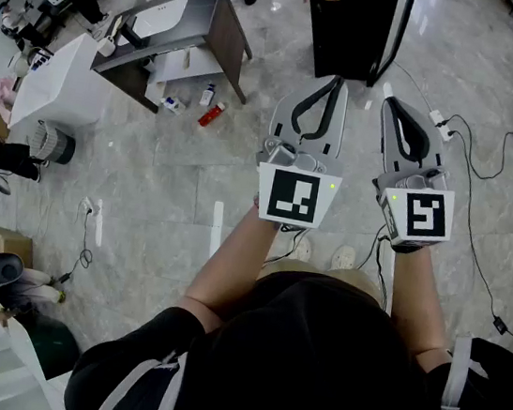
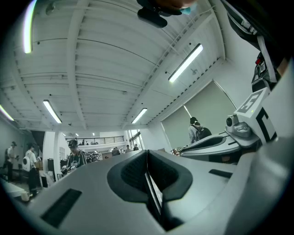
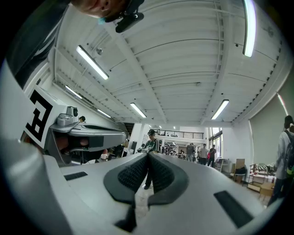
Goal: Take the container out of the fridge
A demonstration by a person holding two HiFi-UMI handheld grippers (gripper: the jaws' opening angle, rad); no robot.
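- Left claw (image 1: 333, 85): jaws together, nothing between them. The left gripper view (image 2: 147, 158) shows the pads meeting on a thin seam, w/ ceiling lights beyond.
- Right claw (image 1: 390, 104): also pressed together and empty. The right gripper view (image 3: 148, 160) shows the same closed seam.
- Both claws are held up in front of the chest, side by side and apart from each other, aimed fwd and touching nothing.
- Container: not in any view, so presumably inside the fridge.
- Fridge: can't confirm it. The dark tall unit (image 1: 353, 23) straight ahead w/ a pale edge strip may be it. No handle or open door is visible.
- Stage, as I judge it: approach hasn't begun, door not opened, nothing gripped.
- Risk 1: black cable (image 1: 477, 249) runs across the floor (image 1: 174, 188) on the right side, from a power strip (image 1: 439, 121) near the unit. Stepping fwd w/o looking could snag a foot or yank the plug.
- Risk 2: both claws are closed and must spread before the door or the container. Reaching in closed would just shove the container back or tip it.
- Risk 3: red bottle (image 1: 211, 113) and other small items lie on the floor by the table (image 1: 232, 40) at left. A leftward drift could kick them.
- Risk 4: people (image 3: 149, 137) are in the room per the gripper views, so a door swing or a backward step w/ the container could bump someone.
- Risk 5: container wt and surface are unknown, so a one-claw pinch might slip. The 2nd claw is prob. best kept free for support.
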